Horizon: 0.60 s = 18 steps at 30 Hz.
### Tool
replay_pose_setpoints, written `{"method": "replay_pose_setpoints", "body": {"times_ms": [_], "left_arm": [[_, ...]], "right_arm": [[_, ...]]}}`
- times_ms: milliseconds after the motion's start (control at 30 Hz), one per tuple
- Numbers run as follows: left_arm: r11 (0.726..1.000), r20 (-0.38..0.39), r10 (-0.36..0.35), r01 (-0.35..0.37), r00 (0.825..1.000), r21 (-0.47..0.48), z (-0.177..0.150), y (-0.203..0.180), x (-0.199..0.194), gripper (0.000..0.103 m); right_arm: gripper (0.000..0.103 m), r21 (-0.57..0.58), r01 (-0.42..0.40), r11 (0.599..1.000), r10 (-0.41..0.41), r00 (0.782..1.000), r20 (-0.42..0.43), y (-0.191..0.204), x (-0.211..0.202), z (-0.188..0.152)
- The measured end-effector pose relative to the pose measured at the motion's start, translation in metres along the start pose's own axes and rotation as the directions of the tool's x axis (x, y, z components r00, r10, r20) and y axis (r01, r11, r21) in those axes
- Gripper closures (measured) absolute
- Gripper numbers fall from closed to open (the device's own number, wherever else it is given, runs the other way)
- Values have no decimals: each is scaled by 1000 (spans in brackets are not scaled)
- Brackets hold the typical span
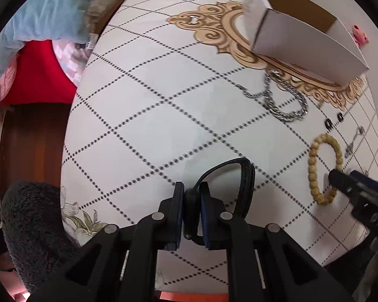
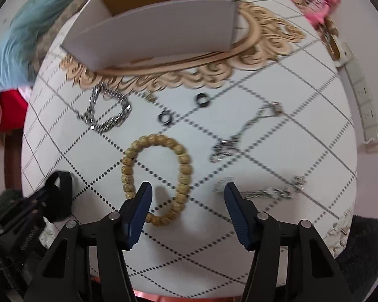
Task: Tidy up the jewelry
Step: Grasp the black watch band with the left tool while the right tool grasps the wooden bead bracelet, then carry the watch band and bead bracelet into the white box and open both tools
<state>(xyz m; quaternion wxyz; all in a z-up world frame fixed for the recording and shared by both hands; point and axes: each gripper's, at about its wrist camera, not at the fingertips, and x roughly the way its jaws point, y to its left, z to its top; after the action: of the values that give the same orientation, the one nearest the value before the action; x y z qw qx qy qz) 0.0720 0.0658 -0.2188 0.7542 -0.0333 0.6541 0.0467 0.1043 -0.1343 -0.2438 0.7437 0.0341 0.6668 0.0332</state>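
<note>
Two grippers down over the jewelry, one piece each.

At the left, the left gripper (image 1: 191, 216) is clamped on the black band (image 1: 242, 176), which rests on the table (image 1: 143, 125). To its right, the right gripper (image 2: 187, 214) stands apart, straddling the near-right side of the beaded bracelet (image 2: 157, 176) (long axis running away toward the box (image 2: 158, 32)).

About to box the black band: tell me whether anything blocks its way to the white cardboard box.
Nothing visible blocks it. The left gripper is shut on the black looped band; bare tablecloth lies between it and the open white cardboard box. The silver chain lies in front of the box, off to the side.
</note>
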Motion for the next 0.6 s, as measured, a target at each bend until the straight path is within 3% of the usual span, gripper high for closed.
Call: {"method": "replay_pose_setpoints", "body": {"times_ms": [167, 233, 300, 600], "left_arm": [[1000, 6, -7, 7, 1000, -2, 11, 4, 9, 94], [1000, 8, -9, 9, 1000, 3, 12, 2, 10, 94], [1000, 9, -13, 13, 1000, 4, 15, -1, 11, 94], [1000, 12, -22, 22, 1000, 5, 14, -15, 6, 94]], "right_arm": [[57, -76, 89, 993, -87, 996, 25, 20, 2, -2], [69, -97, 100, 990, -96, 995, 41, 24, 1, -4], [89, -105, 105, 989, -101, 994, 47, 24, 0, -5], [94, -80, 90, 993, -85, 994, 62, 12, -3, -11]]}}
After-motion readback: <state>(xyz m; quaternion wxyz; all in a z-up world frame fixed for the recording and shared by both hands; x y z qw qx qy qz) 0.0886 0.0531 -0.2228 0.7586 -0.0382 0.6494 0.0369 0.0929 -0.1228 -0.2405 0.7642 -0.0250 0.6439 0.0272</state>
